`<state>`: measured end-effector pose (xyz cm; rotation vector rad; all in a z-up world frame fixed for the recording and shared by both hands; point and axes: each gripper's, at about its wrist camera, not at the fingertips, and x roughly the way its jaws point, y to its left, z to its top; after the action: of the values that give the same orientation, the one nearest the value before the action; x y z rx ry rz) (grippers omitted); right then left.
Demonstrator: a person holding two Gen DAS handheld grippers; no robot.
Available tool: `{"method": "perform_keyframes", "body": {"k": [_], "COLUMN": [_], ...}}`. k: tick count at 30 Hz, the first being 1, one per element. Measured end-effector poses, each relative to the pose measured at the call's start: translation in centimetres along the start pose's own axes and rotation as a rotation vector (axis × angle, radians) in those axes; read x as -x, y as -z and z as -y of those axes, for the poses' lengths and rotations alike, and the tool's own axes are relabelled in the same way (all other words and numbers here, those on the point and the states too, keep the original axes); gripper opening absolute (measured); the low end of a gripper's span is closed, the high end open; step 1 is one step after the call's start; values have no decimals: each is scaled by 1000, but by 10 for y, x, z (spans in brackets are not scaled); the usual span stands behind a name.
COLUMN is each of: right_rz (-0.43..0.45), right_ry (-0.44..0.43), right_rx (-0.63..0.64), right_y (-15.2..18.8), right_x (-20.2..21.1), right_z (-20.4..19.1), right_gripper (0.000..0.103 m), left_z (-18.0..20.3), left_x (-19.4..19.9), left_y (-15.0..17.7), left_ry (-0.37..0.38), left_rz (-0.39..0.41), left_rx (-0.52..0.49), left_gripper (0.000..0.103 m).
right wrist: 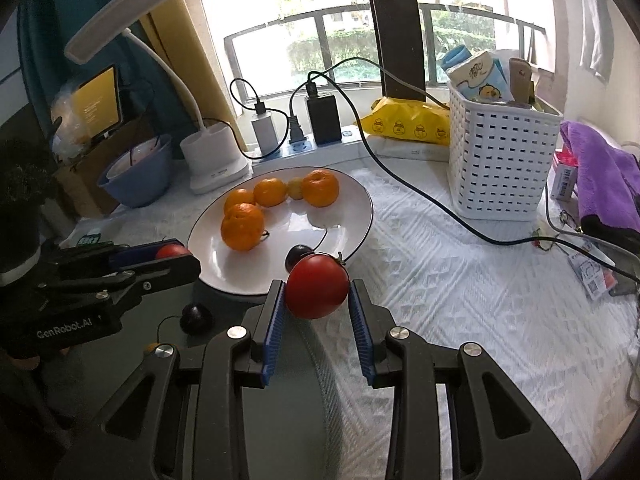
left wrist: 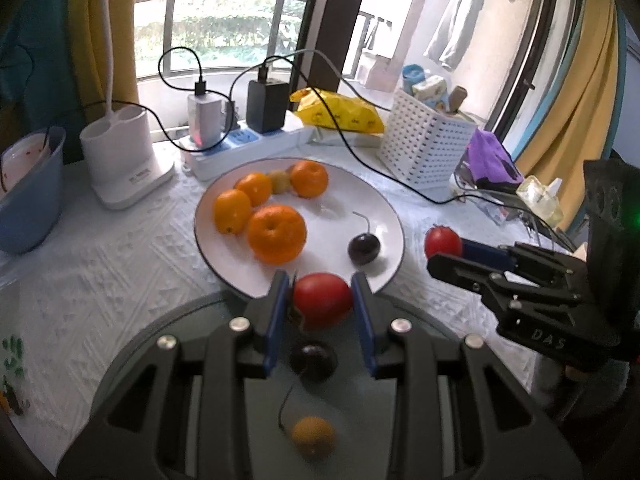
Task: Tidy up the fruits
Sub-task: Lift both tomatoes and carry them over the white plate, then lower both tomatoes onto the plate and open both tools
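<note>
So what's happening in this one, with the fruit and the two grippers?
A person is sorting fruit with a handheld gripper in each hand. The left gripper is shut on one red tomato, and the right gripper is shut on another red tomato, both near the white plate's front edge. The plate already holds four oranges, a small yellowish fruit and a dark cherry. Another cherry and a small yellowish fruit sit on the grey tray.

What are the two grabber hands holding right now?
Left gripper: shut on a red tomato.
Right gripper: shut on another red tomato.
</note>
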<state>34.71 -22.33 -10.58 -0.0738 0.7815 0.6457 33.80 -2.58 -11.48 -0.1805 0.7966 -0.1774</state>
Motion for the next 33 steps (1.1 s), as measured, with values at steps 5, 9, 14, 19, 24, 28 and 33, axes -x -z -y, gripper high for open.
{"method": "perform_keyframes", "body": {"k": [5, 9, 14, 19, 24, 28, 33], "right_rz": [-1, -3, -9, -7, -10, -5, -1], "right_ry": [1, 0, -2, -2, 6, 8, 7], "right_rx": [-6, -4, -4, -12, -10, -10, 4], "right_y": [-7, -13, -18, -18, -18, -18, -18], "right_x": [-10, -20, -30, -35, -36, -34, -34], "right_z": [7, 10, 11, 13, 12, 12, 9], "right_gripper": [34, 34, 34, 34, 34, 35, 35], "left_z": [-3, -6, -13, -17, -17, -15, -15], "left_x": [-11, -20, -25, -26, -24, -20, -12], "left_y": [-6, -10, -13, -14, -14, -13, -11], "left_ry": [-2, -8, -12, -21, -24, -23, -28], "left_rz": [-8, -15, -26, -23, -17, -10, 1], "left_rx": [0, 8, 24, 37, 37, 35, 39], "left_gripper": [33, 33, 33, 35, 38, 38, 38]}}
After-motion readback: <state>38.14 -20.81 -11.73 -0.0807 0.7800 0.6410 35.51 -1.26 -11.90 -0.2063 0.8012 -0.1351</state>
